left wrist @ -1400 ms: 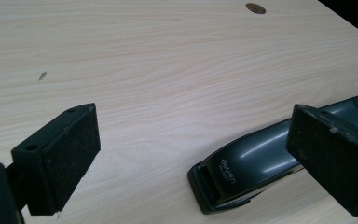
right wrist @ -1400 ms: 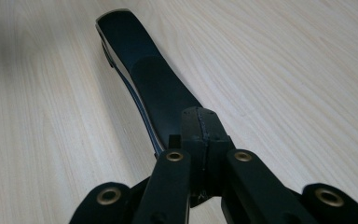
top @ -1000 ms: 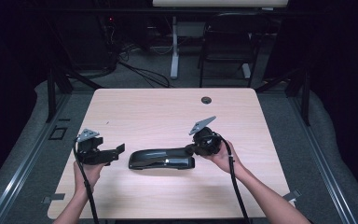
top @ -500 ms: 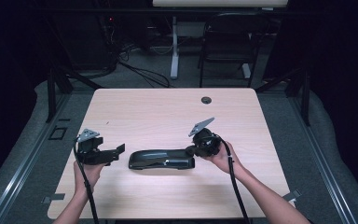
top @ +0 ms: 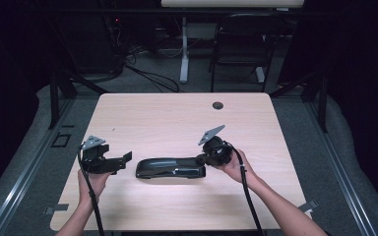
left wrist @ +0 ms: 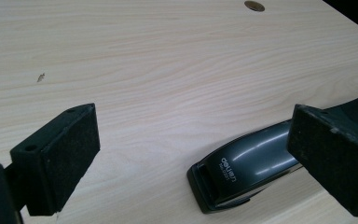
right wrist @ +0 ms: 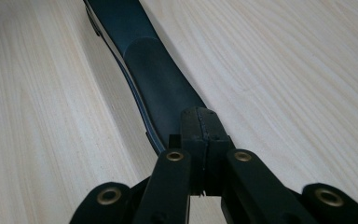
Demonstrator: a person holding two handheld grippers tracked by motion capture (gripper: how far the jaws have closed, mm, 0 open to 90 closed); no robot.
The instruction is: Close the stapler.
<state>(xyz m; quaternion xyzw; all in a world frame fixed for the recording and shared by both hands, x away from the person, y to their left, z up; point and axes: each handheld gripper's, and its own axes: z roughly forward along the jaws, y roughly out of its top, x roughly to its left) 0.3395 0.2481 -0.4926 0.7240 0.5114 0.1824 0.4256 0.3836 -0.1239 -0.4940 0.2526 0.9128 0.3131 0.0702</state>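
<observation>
Object in hand: a black long-arm stapler [top: 171, 168] is lying flat on the worktop [top: 177, 118], at about 6 o'clock from the worktop's centre, lengthwise from 9 to 3 o'clock in the high view.

Stapler marking: white lettering is showing on the glossy head end [left wrist: 228, 170] in the left gripper view; that end is pointing toward the left hand-held gripper.

Right hand-held gripper [top: 203, 158]: it is sitting at the 3 o'clock end of the stapler. In the right gripper view its jaws are standing fully together, pads meeting face to face [right wrist: 204, 133], right at the tail of the stapler arm [right wrist: 158, 88]. Whether the pads are pinching any part of the stapler or only touching it cannot be told.

Left hand-held gripper [top: 127, 157]: it is waiting just beside the stapler's 9 o'clock end, jaws spread wide and holding nothing. In the left gripper view bare wood is lying between its two pads [left wrist: 70, 163], with the stapler head near the right-hand one.

Other items: a small dark grommet [top: 218, 105] is sitting at 12 o'clock on the worktop, well apart from the work.

Progress: judged early. Both tools are lining up on the two ends of the stapler; the stapler is not lifted, and no paper is seen on the worktop.

Remaining: securing the head end with the left tool, then handling or pressing the stapler, is judged still to come.
</observation>
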